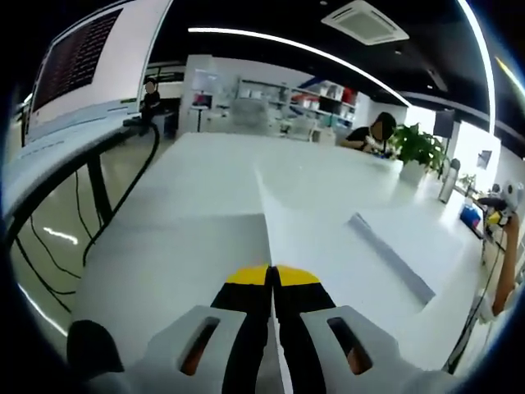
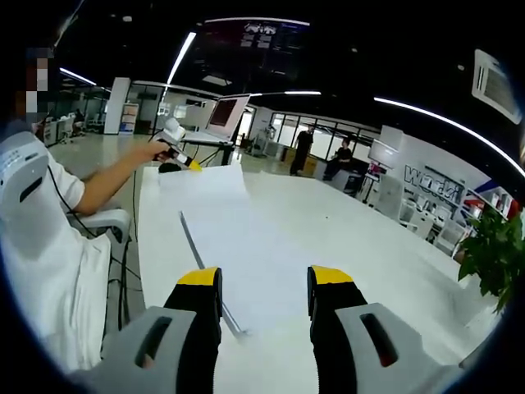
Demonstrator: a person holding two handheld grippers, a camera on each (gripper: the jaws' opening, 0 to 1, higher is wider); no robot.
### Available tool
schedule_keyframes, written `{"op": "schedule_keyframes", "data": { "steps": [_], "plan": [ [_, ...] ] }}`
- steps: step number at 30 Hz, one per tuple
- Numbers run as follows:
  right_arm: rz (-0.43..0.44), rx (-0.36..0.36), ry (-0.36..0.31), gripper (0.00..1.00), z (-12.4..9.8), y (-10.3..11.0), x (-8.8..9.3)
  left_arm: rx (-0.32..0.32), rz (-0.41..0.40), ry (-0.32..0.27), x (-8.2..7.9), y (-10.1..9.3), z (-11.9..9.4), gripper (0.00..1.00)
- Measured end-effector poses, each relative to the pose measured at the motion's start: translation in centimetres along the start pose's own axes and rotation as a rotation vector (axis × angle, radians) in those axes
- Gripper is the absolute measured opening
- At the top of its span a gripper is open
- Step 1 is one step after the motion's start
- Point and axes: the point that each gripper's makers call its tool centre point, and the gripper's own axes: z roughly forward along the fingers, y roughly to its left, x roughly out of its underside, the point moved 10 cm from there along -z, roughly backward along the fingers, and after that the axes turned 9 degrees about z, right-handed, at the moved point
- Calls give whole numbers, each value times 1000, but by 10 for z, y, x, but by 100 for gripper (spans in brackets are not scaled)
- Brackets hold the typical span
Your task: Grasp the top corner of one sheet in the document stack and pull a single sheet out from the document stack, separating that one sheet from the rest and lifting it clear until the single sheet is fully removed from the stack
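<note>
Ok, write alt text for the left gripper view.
The left gripper is shut on a white sheet that runs forward from its yellow tips over a white table, with a potted plant at the far right.

Premises: open-plan office. A long white tabletop (image 1: 205, 189) runs through the room beneath a dark ceiling with linear light strips (image 1: 303, 49) and a cassette air-conditioning unit (image 1: 365, 20). A large monitor (image 1: 78, 57) stands at one side. Potted plant (image 1: 418, 148), display shelving (image 1: 295, 103) and glazed partitions (image 2: 316, 131) are present; people sit working at desks further back.
</note>
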Motion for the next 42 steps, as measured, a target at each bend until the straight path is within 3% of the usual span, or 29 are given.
{"op": "schedule_keyframes", "data": {
  "steps": [23,42],
  "plan": [
    [1,0,-1,41,-1,0,1,-40,41,20,6,6,-2,7],
    [1,4,-8,41,-2,-1,-1,-91,146,10,0,5,-3,15]
  ]
}}
